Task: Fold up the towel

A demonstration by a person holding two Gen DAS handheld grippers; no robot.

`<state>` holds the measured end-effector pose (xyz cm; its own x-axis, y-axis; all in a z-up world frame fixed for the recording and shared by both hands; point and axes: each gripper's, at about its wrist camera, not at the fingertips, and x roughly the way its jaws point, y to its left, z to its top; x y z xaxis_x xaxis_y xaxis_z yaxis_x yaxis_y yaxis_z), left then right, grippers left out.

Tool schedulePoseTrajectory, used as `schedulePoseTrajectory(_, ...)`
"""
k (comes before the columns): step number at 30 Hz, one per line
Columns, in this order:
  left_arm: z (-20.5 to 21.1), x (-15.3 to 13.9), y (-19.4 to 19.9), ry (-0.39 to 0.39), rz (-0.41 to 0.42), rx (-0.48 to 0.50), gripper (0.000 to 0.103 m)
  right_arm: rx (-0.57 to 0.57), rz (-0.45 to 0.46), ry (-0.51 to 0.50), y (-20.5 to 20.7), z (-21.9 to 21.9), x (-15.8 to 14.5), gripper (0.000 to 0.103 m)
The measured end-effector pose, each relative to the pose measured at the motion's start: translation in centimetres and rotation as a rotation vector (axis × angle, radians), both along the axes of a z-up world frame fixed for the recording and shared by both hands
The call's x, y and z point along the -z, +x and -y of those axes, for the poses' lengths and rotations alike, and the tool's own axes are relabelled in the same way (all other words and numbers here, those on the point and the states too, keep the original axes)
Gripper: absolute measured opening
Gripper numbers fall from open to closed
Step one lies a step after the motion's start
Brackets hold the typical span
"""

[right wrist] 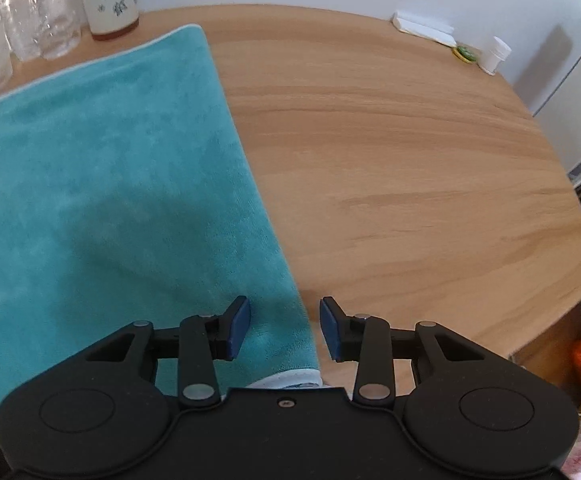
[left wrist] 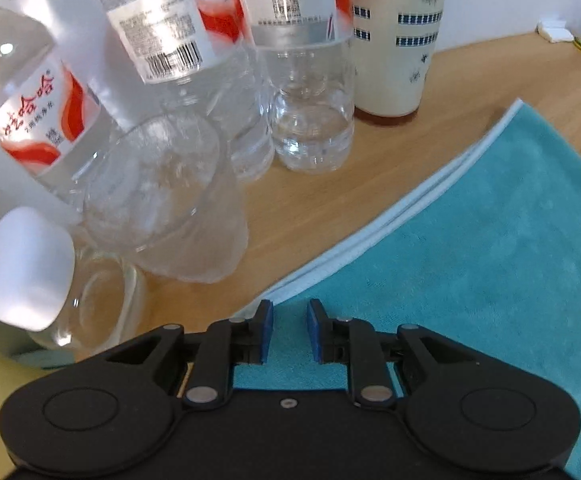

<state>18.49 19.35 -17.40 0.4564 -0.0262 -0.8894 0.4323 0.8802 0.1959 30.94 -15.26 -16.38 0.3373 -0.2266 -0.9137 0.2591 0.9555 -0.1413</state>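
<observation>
A home room: a wooden surface [right wrist: 390,152] carries water bottles [left wrist: 310,80], a drink cup [left wrist: 394,40] against white walls.

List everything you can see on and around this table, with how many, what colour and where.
Teal terry towel with white trim: one, lying flat on the table's left part.
Clear plastic water bottles with red-white labels: at least three, far left, beside the towel.
Cream patterned cup: one, behind the towel's far corner.
Clear glass mug: one, near left.
Small white jar: one, far right edge.
Round wooden table: one, light brown.
Left gripper: black, blue pads, open over towel.
Right gripper: black, open, straddling towel's right edge.
</observation>
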Motion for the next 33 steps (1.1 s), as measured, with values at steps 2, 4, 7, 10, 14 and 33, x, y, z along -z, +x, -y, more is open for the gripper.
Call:
schedulePoseTrajectory(2, 0.5, 0.1, -0.1, 0.022, 0.015, 0.016, 0.019, 0.029, -0.003, 0.003, -0.4, 0.1, -0.1, 0.042)
schedulePoseTrajectory(4, 0.6, 0.0, 0.3, 0.007, -0.002, -0.004, 0.018, 0.041, -0.010, -0.001, -0.6, 0.1, -0.2, 0.042)
schedulePoseTrajectory(7, -0.1, -0.5, 1.1, -0.042, -0.058, -0.037, 0.019, 0.037, -0.045, -0.026, -0.3, -0.2, -0.5, 0.042)
schedulePoseTrajectory(10, -1.3, -1.8, 0.4, -0.081, -0.069, -0.075, 0.023, 0.020, -0.019, -0.041, -0.1, -0.7, -2.1, 0.042)
schedulePoseTrajectory(14, -3.6, -3.9, -2.6, -0.228, -0.129, -0.118, 0.034, 0.024, 0.116, 0.048, 1.4, 0.4, -4.9, 0.044)
schedulePoseTrajectory(33, -0.5, -0.2, -12.9, -0.058, -0.139, -0.434, 0.045, -0.620, 0.139, 0.215, 18.5, 0.8, -0.4, 0.035)
